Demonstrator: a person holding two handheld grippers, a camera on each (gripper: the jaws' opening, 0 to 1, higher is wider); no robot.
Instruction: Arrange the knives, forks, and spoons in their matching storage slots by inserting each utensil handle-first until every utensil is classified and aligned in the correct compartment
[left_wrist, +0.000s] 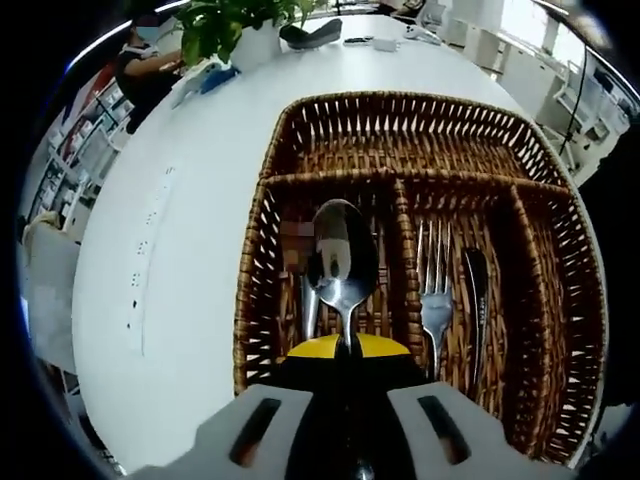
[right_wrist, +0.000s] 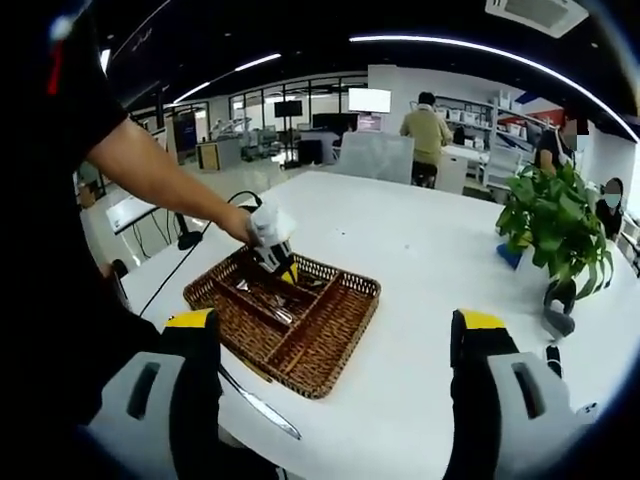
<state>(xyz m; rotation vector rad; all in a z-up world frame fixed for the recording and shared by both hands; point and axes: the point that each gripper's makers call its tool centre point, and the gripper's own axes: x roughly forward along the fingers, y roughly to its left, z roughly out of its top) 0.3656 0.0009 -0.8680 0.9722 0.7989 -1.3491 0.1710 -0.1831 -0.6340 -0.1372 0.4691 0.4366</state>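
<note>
My left gripper is shut on the handle of a steel spoon, whose bowl points away from me over the left slot of the wicker tray. Another steel utensil lies in that slot. The middle slot holds a fork and a dark utensil. In the right gripper view the left gripper, held by a hand, sits over the tray. My right gripper is open with nothing between its jaws. A knife lies on the table beside the tray's near edge.
The tray rests on a large white table. A potted plant stands at its right side, seen again as a potted plant beyond the tray. The person's arm reaches in from the left. People sit at desks behind.
</note>
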